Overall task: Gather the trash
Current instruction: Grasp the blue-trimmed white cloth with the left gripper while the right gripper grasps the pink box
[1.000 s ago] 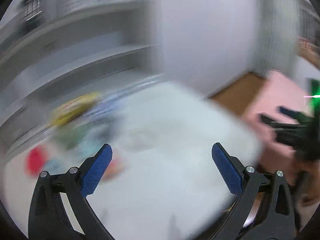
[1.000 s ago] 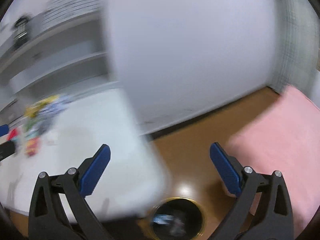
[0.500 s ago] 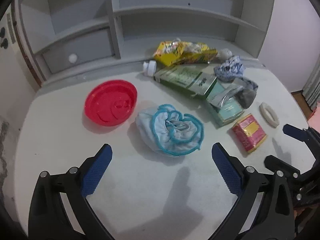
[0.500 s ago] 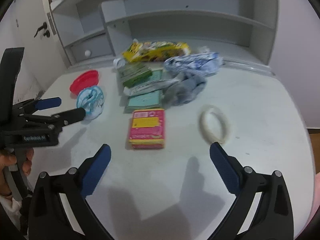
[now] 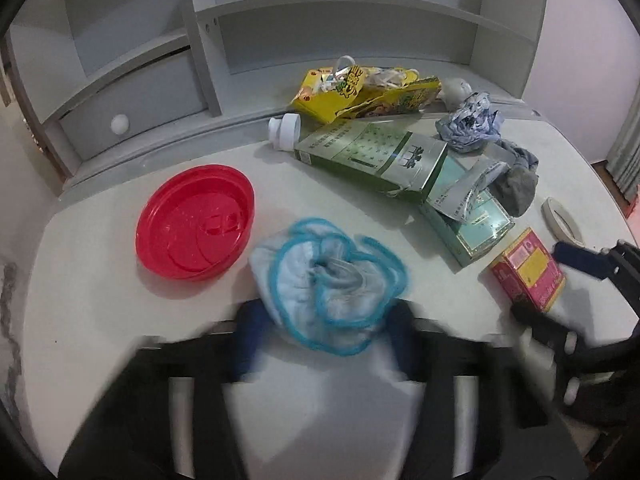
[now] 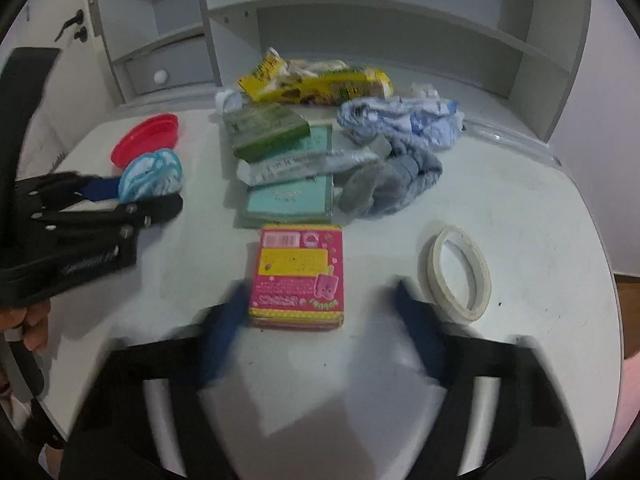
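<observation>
Blue-trimmed cloth cap (image 5: 328, 276) at desk (image 5: 100, 320) centre, red lid (image 5: 195, 222) at its 10 o'clock. My left claw (image 5: 324, 340) closing, cap between pads, contact unclear. Soft, light, will crumple; pinch bunched middle. Right claw (image 6: 320, 320) closing around pink carton (image 6: 298, 276), pads not touching; stiff, light, grip side walls.

Near half of white table (image 6: 540, 208) bare, open to either gripper. Back half blocked: green carton (image 5: 372, 156), yellow snack bag (image 5: 360, 92), grey sock (image 6: 392, 184) crowd against shelf unit (image 5: 340, 32).
</observation>
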Available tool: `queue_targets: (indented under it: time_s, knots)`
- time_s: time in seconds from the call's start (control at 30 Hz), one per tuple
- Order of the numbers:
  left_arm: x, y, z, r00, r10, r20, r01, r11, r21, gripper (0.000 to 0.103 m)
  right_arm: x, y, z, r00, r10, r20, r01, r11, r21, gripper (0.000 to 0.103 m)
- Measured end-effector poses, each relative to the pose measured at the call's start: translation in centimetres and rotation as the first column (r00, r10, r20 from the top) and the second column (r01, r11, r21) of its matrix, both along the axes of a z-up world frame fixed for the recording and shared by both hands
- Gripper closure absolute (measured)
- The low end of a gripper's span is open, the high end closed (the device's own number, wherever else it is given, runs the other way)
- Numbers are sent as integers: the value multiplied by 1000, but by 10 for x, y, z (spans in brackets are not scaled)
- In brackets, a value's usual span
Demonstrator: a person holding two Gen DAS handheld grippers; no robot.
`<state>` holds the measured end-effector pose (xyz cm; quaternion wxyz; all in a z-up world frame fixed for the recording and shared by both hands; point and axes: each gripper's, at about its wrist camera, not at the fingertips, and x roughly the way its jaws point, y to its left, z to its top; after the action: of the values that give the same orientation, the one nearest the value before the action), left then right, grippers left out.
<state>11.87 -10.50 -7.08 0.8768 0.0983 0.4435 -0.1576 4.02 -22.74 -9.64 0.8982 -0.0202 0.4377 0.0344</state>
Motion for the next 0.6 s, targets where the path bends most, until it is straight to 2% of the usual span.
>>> queue_targets:
  time_s: [0.07, 0.33, 0.6]
  knots:
    - [-2, 2, 3, 1000, -17, -12, 16, 999, -37, 79, 2, -2, 1, 1000, -1, 0, 1, 1000, 21, 61]
    - [-17, 6, 18, 998, -52, 27, 54, 996, -69, 80, -6, -10, 21, 997, -20, 76, 17, 999, 49, 61]
    - [-25, 6, 20, 998, -57, 33, 60, 995, -82, 80, -13, -15, 18, 997, -24, 67, 20, 998, 55, 61]
